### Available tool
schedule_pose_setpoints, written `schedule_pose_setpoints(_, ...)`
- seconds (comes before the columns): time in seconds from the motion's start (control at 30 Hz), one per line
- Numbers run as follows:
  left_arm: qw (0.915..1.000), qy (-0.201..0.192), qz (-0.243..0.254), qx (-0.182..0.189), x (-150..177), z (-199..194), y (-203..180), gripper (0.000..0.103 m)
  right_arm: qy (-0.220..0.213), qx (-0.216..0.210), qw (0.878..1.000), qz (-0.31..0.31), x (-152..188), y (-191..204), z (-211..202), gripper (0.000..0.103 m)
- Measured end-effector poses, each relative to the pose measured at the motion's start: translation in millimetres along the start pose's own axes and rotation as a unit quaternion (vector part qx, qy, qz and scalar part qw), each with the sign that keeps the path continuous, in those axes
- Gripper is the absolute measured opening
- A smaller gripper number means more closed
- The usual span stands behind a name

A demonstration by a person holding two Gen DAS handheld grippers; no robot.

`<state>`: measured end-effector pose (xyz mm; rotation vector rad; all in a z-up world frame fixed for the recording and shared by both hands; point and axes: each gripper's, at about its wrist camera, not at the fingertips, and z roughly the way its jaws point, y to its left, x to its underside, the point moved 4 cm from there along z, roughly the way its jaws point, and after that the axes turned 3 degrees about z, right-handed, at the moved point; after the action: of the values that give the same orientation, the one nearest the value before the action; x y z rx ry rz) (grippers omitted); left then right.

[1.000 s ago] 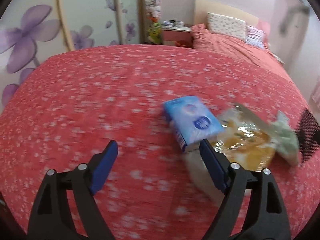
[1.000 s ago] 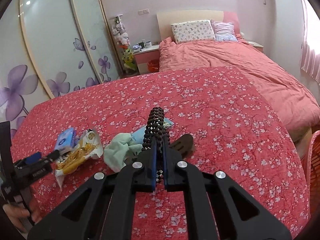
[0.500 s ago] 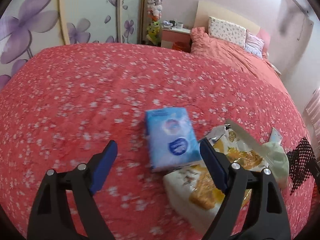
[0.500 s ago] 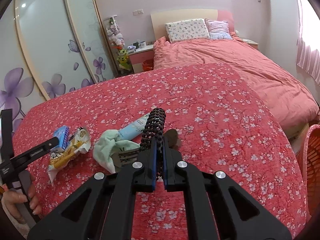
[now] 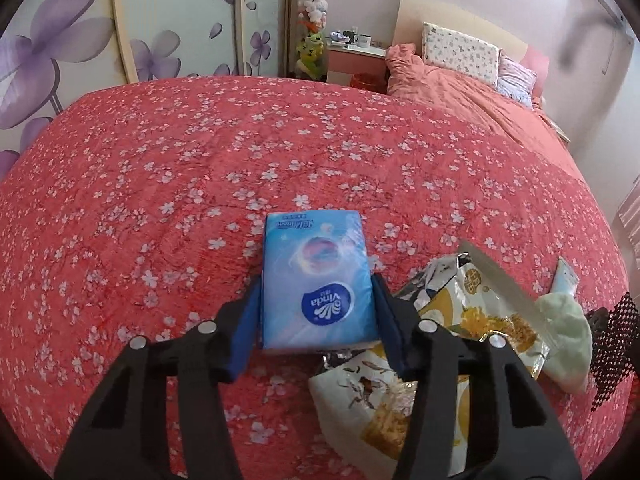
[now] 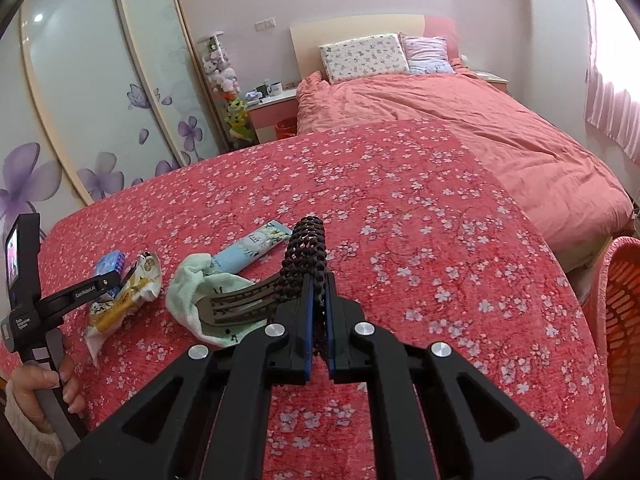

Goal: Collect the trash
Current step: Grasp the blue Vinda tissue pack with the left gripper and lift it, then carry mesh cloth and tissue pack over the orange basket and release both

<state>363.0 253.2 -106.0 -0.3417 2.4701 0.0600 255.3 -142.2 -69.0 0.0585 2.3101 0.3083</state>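
Blue tissue pack [image 5: 318, 280] x1, left tongs [image 5: 316, 320] closing onto it | right tongs [image 6: 316, 320] clenched on black mesh [image 6: 304, 256] x1

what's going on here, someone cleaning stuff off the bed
A person is picking litter off a red flowered bedspread with a handheld gripper in each hand. The left gripper has just been closing around a blue Vinda tissue pack, its pads now at the pack's two sides. The right gripper is shut on a black mesh item. A yellow snack wrapper, a pale green cloth and a light blue tube lie on the spread. An orange basket stands at the right.
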Motion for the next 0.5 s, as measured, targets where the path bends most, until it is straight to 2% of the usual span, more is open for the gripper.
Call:
schedule_pose_setpoints(0.17, 0.9999, -0.013, 0.004, 0.004, -1, -13, 2, 0.051, -0.012, 0.0, 1.0, 0.005, -2, -6, -10, 0.005)
schedule_pose_setpoints(0.5, 0.9975, -0.056, 0.028, 0.034, 1, -73, -23, 0.051, -0.047, 0.002, 0.999, 0.023, -9, -25, -47, 0.005)
